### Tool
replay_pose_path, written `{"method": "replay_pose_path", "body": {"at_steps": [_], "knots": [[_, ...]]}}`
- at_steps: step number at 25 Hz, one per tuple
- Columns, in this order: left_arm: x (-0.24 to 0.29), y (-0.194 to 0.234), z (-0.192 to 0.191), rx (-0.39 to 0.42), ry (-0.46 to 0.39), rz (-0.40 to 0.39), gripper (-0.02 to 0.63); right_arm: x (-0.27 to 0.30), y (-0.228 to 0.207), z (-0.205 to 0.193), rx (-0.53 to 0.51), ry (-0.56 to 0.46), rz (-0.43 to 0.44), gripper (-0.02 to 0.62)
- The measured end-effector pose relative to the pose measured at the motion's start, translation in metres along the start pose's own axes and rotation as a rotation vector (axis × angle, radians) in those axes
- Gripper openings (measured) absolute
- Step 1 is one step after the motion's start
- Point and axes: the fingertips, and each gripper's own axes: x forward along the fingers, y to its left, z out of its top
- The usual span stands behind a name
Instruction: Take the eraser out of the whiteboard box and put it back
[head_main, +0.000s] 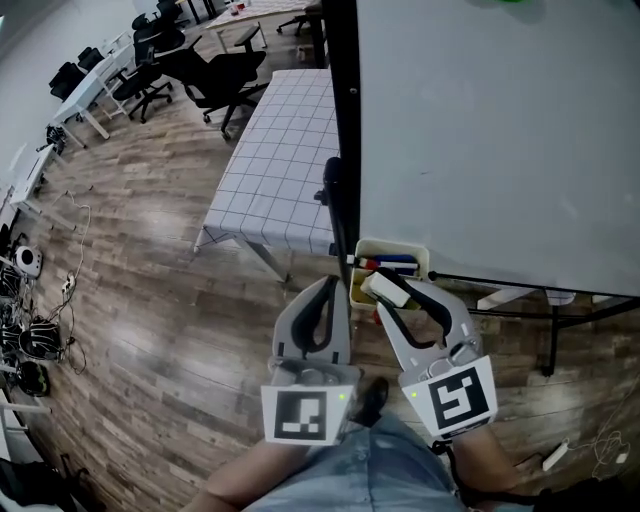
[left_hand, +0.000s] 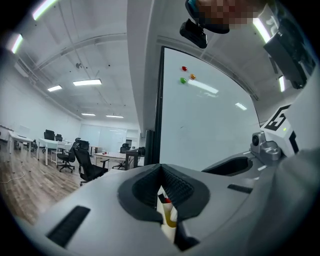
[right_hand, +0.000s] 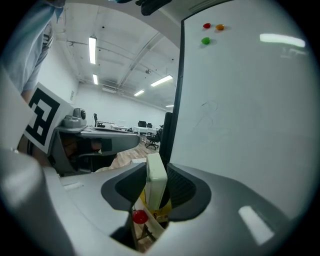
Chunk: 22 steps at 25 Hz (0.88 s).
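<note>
Head view: the left gripper (head_main: 331, 285) and the right gripper (head_main: 397, 291) are held side by side in front of a whiteboard (head_main: 480, 130), both pointing toward the yellow whiteboard box (head_main: 421, 254) fixed at the board's lower corner. The box holds markers (head_main: 388, 264) with red and blue parts. The white eraser (head_main: 384, 288) is clamped between the right gripper's jaws and lies over the near side of the box's open top; whether its lower end reaches inside the box cannot be told. Behind the black frame edge stands a table with a checked cloth (head_main: 280, 160); black office chairs (head_main: 215, 80) stand further off on the wooden floor (head_main: 150, 300).

Right gripper view: the jaws stand partly apart, their ribbed pads pressing on the two broad faces of the eraser (right_hand: 156, 181), which stands upright between them. Below it appear the yellow box (right_hand: 161, 216) and a red marker cap (right_hand: 139, 217). Red (right_hand: 206, 26), orange (right_hand: 219, 27) and green (right_hand: 205, 41) magnets sit high on the board.

Left gripper view: the left gripper (left_hand: 161, 172) has its jaw tips closed together with nothing gripped; the yellow box (left_hand: 170, 218) shows through the gap behind the tips
</note>
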Motion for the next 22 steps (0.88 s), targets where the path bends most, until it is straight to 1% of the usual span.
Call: {"method": "replay_pose_path", "body": {"at_steps": [7,12,15,18,22], "knots": [[0.008,0.012,-0.011,-0.008,0.047,-0.026,0.005,0.020,0.005,-0.021,0.029,0.057,-0.007,0.126],[0.012,0.014,-0.015,0.004,0.076,-0.041,0.005,0.026,0.007,-0.033,0.049,0.091,0.002,0.129],[0.016,0.012,-0.016,0.007,0.087,-0.050,0.005,0.029,0.006,-0.041,0.066,0.115,0.001,0.131],[0.018,0.010,-0.018,0.001,0.098,-0.056,0.005,0.033,0.007,-0.051,0.090,0.146,0.018,0.137],[0.020,0.008,-0.017,0.002,0.091,-0.070,0.005,0.035,0.007,-0.053,0.099,0.148,0.028,0.143]]}}
